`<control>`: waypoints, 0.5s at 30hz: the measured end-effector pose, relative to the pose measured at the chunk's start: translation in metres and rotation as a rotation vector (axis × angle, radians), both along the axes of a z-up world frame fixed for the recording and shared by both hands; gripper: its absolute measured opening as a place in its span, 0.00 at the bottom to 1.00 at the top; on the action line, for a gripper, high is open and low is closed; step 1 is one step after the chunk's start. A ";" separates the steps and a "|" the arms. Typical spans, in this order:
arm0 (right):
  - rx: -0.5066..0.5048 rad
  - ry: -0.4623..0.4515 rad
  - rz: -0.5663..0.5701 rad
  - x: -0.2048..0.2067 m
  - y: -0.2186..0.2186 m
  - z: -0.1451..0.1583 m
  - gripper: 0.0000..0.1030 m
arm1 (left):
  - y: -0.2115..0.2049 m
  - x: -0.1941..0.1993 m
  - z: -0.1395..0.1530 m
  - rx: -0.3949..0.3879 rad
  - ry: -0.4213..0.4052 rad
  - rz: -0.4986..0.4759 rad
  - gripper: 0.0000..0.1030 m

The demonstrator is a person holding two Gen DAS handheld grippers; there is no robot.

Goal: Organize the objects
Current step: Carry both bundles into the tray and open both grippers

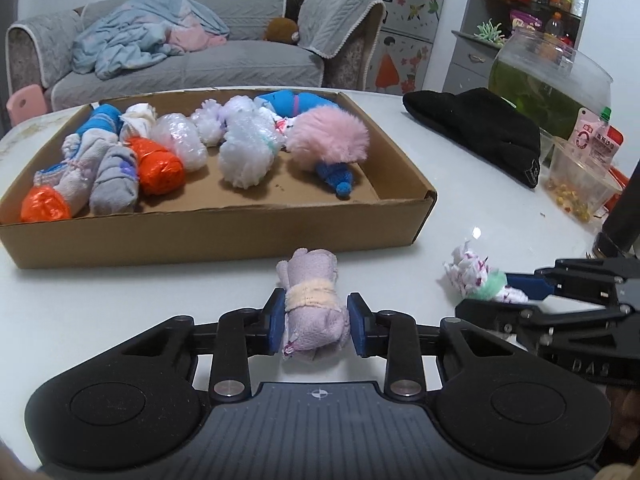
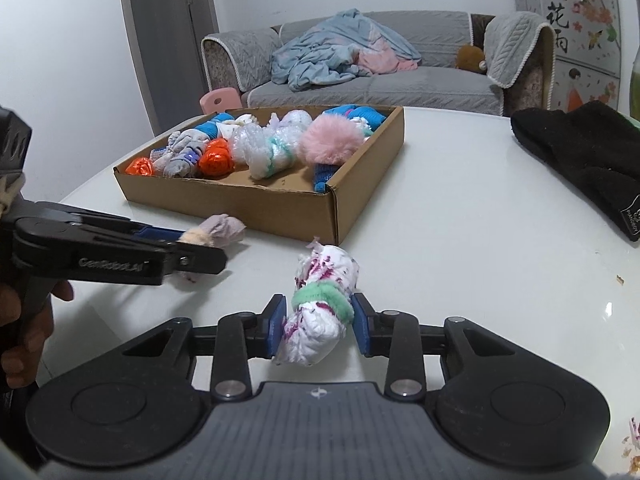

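A lilac rolled sock bundle [image 1: 310, 312] with a cream band lies on the white table [image 1: 120, 308], just in front of the cardboard box [image 1: 216, 220]. My left gripper [image 1: 316, 322] is shut on it, blue pads pressing both sides. To its right, my right gripper [image 1: 516, 292] is shut on a white sock bundle [image 2: 320, 316] with purple specks and a green band, also resting on the table. From the right wrist view the left gripper [image 2: 192, 244] comes in from the left with the lilac bundle [image 2: 224, 230]. The box [image 2: 240, 204] holds several rolled socks and a pink fluffy ball [image 1: 328, 138].
A black knit hat [image 1: 480, 128] lies at the table's right. Behind it stand a glass fish bowl [image 1: 552, 80], a clear plastic tub [image 1: 580, 176] and a pink pouch [image 1: 596, 140]. A grey sofa [image 1: 200, 64] stands beyond the table. A hand [image 2: 24, 328] holds the left gripper.
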State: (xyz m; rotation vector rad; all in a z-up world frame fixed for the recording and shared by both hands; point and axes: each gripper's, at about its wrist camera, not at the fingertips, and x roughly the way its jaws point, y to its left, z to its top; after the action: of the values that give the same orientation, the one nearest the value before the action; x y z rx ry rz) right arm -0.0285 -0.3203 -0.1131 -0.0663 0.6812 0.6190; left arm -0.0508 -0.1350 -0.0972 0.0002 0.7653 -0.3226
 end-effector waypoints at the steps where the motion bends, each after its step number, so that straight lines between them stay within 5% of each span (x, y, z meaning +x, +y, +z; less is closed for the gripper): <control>1: -0.003 -0.002 -0.001 0.000 0.000 0.000 0.30 | 0.003 -0.001 0.002 0.004 -0.002 0.001 0.38; 15: -0.042 -0.100 0.013 0.009 -0.025 0.052 0.30 | 0.069 0.002 0.084 0.137 -0.161 -0.034 0.38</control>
State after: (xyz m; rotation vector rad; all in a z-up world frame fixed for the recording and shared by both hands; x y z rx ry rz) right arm -0.0195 -0.3452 -0.0613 -0.1398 0.5977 0.6099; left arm -0.0484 -0.0656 -0.0130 0.1666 0.6270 -0.2982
